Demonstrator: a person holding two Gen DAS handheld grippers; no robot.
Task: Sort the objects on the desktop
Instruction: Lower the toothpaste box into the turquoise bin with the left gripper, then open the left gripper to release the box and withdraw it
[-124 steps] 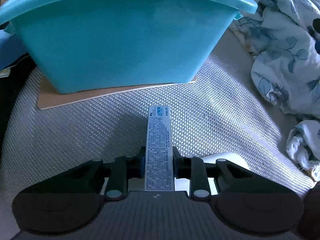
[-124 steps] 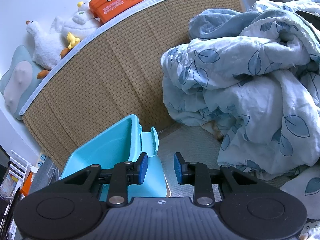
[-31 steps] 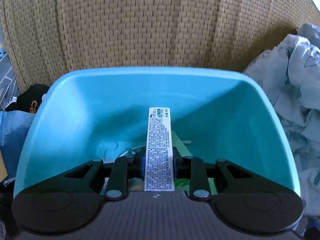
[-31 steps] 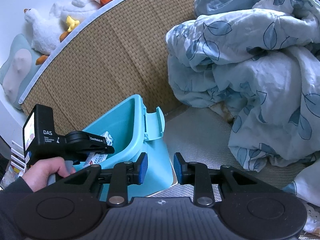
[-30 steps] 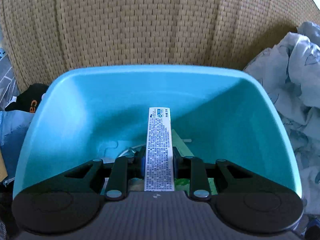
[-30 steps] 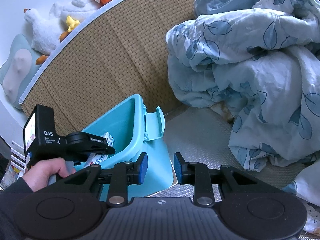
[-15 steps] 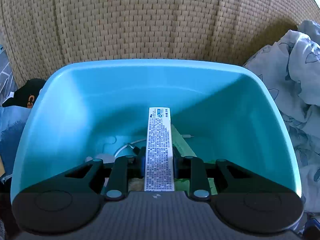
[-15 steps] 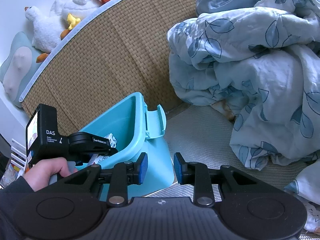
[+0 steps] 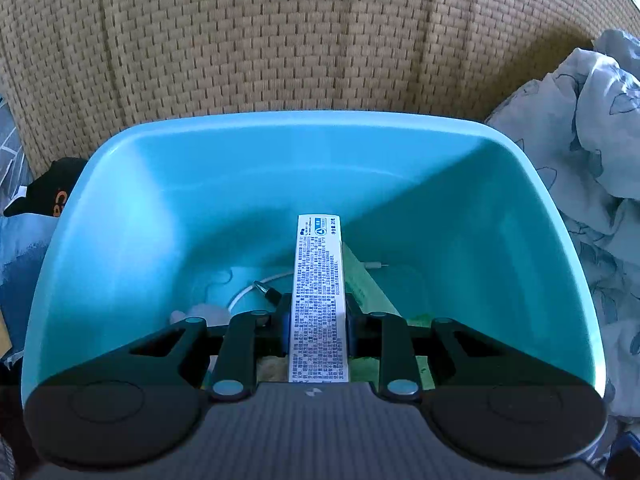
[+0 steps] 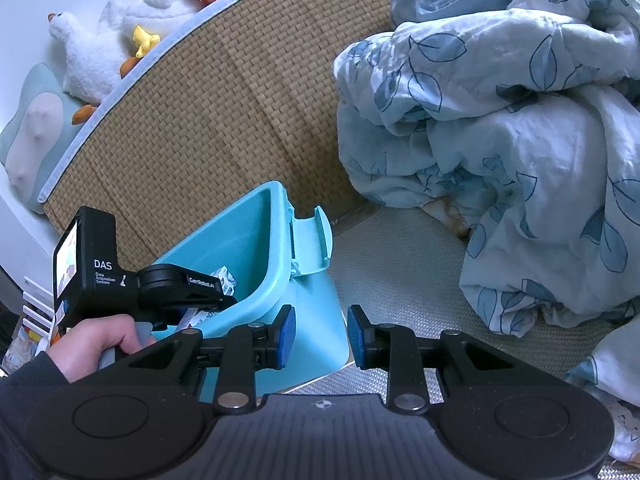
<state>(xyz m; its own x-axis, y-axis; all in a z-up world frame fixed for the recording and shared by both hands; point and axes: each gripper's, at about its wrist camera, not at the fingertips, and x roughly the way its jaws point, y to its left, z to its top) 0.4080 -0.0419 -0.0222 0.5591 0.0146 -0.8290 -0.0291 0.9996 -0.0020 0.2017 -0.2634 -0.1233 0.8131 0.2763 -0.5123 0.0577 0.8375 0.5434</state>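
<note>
Between left hand-held gripper (image 9: pixel 318 320) pads, white box (image 9: pixel 319 300)

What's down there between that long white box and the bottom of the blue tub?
In the left wrist view, a white cable and a green packet lie on the teal tub floor beneath the white box; otherwise open space.

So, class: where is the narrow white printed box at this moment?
In the left wrist view, the white box sits centre frame, clamped in the left gripper over the teal bin.
</note>
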